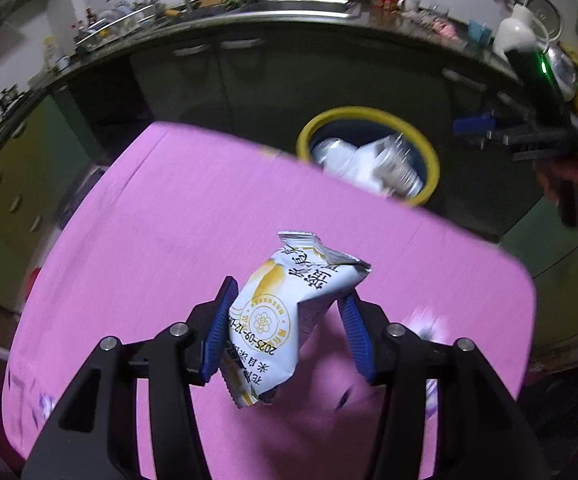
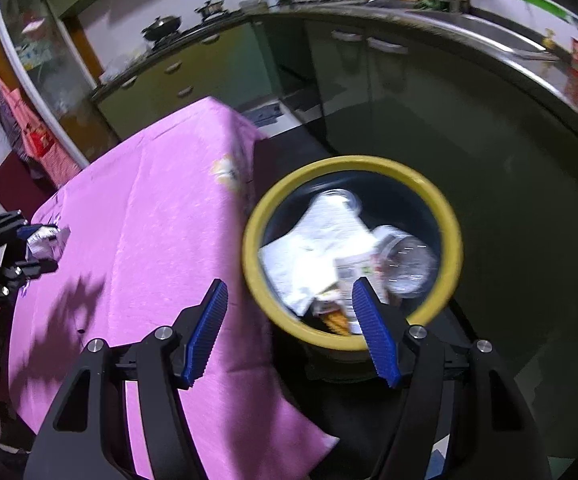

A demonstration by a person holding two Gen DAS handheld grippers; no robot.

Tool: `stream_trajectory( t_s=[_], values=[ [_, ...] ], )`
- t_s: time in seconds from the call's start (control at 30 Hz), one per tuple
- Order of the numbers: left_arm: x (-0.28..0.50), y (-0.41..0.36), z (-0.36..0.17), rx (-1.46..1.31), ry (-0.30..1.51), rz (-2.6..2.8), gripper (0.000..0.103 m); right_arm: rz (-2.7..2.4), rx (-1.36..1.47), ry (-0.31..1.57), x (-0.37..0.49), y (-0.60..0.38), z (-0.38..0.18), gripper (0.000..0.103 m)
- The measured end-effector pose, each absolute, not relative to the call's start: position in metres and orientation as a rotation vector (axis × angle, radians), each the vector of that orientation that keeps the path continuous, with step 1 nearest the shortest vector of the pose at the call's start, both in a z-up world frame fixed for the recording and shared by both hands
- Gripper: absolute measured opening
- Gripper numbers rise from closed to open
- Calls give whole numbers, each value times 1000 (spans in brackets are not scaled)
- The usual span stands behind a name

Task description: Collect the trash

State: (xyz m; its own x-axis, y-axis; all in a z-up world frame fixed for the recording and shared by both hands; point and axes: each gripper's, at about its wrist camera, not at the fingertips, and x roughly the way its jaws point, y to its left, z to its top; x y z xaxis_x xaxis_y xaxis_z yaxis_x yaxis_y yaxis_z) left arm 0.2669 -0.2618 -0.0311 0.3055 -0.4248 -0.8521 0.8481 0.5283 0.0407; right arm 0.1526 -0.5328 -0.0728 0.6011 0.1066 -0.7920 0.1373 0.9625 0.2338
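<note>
1. Holding a white and yellow snack wrapper (image 1: 285, 312) between the blue pads of the left gripper (image 1: 289, 300); jaws half closed, pads pressing on both sides of the crumpled packet.
2. Lifted clear above the pink tablecloth (image 1: 169, 220), with the wrapper's sealed end pointing away from the camera and printed text and a round yellow stamp visible on its face.
3. Beyond the far edge of the cloth, a dark trash bin with a yellow rim (image 1: 429, 152), already containing white paper and a clear plastic bottle.
4. Seen from the right wrist camera: right gripper (image 2: 289, 300) with fingers wide apart and nothing between them, positioned over the near edge of the same bin (image 2: 257, 216).
5. Inside the bin from this view: crumpled white paper (image 2: 317, 248), a transparent bottle (image 2: 405, 260) and some smaller packaging, partly blurred.
6. At the far left of the right wrist view, the other gripper with the wrapper, small and hard to read.
7. Behind everything, dark green kitchen cabinets (image 2: 369, 80) below a cluttered counter.
</note>
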Motion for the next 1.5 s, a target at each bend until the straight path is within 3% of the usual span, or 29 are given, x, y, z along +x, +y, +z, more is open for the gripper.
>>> stream_trajectory(
  t_s=[0.2,0.43,0.77,0.83,0.87,0.9,1.1,1.17,1.37,1.5],
  values=[
    [286,-360,-25,543,916,-1011,50,-80,319,888,119,-566,-67,67],
    [316,-481,-63,562,976,-1039,50,-119,369,902,92,-596,-80,67],
    [339,-563,-124,635,1069,-978,51,-132,413,909,75,-612,-96,68],
    [342,-569,-130,627,1078,-959,61,-132,418,906,73,-612,-97,72],
    [343,-569,-131,621,1080,-953,71,-131,421,905,72,-612,-98,72],
    [343,-568,-131,616,1074,-947,75,-130,425,903,70,-612,-98,72],
    [327,-530,-98,577,1027,-935,79,-116,414,899,69,-603,-95,72],
    [315,-501,-75,499,995,-940,86,-96,404,895,70,-595,-95,72],
    [252,-364,-11,271,819,-814,96,-5,345,878,71,-555,-84,78],
    [197,-265,7,181,722,-648,96,42,265,847,69,-519,-68,86]
  ],
)
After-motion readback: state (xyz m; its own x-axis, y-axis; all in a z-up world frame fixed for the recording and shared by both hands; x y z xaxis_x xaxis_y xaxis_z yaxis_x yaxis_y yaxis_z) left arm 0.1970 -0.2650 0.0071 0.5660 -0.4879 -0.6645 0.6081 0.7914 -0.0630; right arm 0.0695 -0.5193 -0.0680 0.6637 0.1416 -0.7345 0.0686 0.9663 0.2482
